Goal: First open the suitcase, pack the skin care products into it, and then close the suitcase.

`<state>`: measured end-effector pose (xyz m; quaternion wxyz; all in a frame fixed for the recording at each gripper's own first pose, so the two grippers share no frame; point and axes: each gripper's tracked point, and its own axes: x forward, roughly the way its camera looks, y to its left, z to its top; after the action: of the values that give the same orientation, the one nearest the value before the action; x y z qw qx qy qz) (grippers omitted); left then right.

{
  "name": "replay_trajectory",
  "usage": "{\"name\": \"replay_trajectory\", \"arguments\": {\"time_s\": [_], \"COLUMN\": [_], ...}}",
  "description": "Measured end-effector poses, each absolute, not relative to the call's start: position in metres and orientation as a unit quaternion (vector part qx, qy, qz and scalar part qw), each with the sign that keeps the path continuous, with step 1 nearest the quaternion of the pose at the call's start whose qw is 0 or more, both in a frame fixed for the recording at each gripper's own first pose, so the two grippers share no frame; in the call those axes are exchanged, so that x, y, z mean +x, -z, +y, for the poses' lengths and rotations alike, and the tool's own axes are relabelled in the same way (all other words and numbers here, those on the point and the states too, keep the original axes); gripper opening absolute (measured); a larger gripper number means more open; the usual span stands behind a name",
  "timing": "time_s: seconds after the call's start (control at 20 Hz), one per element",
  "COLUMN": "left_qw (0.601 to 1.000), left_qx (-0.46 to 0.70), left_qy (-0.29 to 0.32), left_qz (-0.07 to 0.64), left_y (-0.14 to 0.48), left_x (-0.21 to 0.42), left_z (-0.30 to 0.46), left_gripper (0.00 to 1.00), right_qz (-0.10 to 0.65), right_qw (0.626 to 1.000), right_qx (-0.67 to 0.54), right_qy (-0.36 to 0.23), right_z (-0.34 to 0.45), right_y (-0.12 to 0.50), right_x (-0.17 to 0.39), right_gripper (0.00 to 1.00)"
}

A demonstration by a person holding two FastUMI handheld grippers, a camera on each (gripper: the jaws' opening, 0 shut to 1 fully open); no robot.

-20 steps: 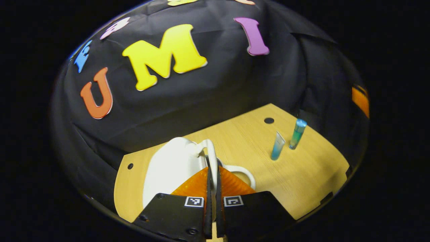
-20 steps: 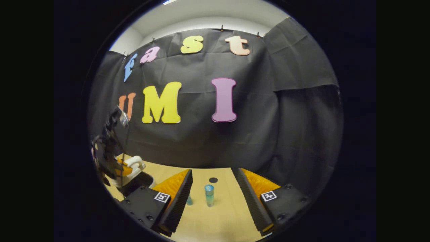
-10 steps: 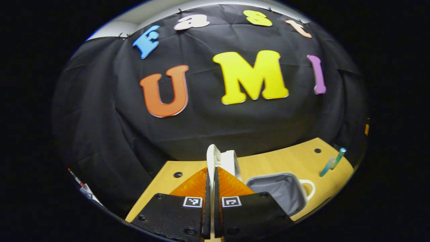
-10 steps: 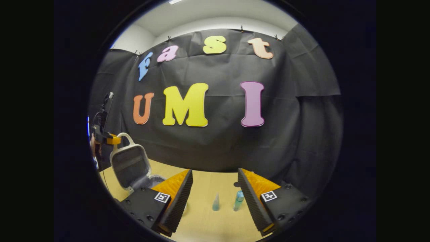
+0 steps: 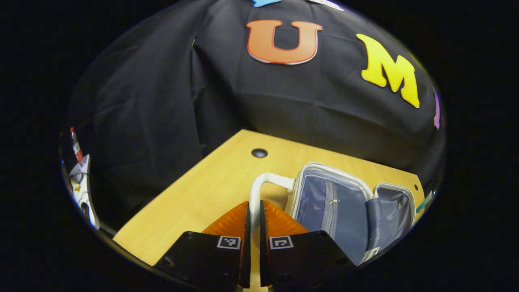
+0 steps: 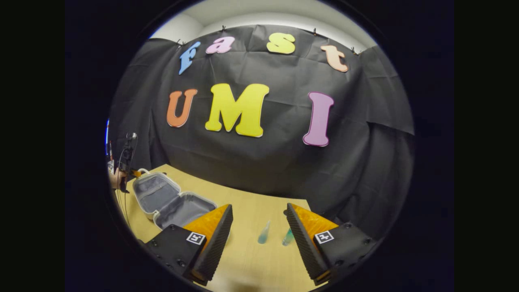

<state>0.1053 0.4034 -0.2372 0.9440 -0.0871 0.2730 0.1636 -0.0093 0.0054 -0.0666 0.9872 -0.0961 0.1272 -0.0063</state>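
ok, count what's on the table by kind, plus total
Suitcase, open, lid laid back: 1
Skin care tubes: 2, one and another partly behind the right gripper's finger
Grippers: 2, left gripper shut on the suitcase handle, right gripper open
Total: 5

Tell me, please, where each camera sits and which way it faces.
Left gripper view: rides the left gripper, looking along its fingers, shut on the white plastic handle of the open grey-lined suitcase.
Right gripper view: rides the open right gripper, facing two blue-green tubes on the wooden table.
Shared: suitcase, table.
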Motion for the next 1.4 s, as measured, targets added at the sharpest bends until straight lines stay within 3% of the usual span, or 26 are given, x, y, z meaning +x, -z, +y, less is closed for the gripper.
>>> {"name": "replay_trajectory", "arguments": {"time_s": [0.15, 0.25, 0.3, 0.35, 0.4, 0.5, 0.65, 0.95, 1.4], "left_qw": [0.932, 0.935, 0.935, 0.935, 0.936, 0.946, 0.967, 0.992, 0.988], "left_qx": [-0.108, -0.108, -0.104, -0.098, -0.094, -0.09, -0.06, 0.034, 0.021], "left_qy": [-0.162, -0.172, -0.178, -0.184, -0.184, -0.177, -0.162, -0.081, 0.079], "left_qz": [0.306, 0.292, 0.289, 0.287, 0.285, 0.258, 0.189, 0.091, 0.131], "left_y": [0.268, 0.266, 0.262, 0.258, 0.249, 0.215, 0.141, 0.035, 0.089], "left_x": [0.105, 0.107, 0.107, 0.105, 0.101, 0.096, 0.091, 0.065, 0.043], "left_z": [0.4, 0.405, 0.409, 0.411, 0.407, 0.386, 0.335, 0.151, -0.111], "left_gripper": [0.16, 0.22, 0.35, 0.55, 0.57, 0.99, 0.99, 0.98, 1.0], "right_qz": [0.137, 0.14, 0.143, 0.147, 0.15, 0.146, 0.142, 0.129, 0.151], "right_qw": [0.985, 0.985, 0.985, 0.984, 0.984, 0.986, 0.987, 0.99, 0.986], "right_qx": [-0.103, -0.104, -0.102, -0.098, -0.093, -0.085, -0.071, -0.056, -0.056], "right_qy": [0.008, 0.006, 0.004, 0.001, -0.001, 0.0, 0.005, 0.019, 0.035], "right_z": [0.009, 0.011, 0.012, 0.013, 0.014, 0.009, -0.005, -0.056, -0.141], "right_y": [0.069, 0.071, 0.073, 0.077, 0.08, 0.079, 0.082, 0.082, 0.107], "right_x": [-0.01, -0.009, -0.007, -0.005, -0.004, -0.001, -0.001, -0.01, -0.037], "right_gripper": [0.79, 0.79, 0.79, 0.79, 0.79, 0.79, 0.79, 0.79, 0.79]}}
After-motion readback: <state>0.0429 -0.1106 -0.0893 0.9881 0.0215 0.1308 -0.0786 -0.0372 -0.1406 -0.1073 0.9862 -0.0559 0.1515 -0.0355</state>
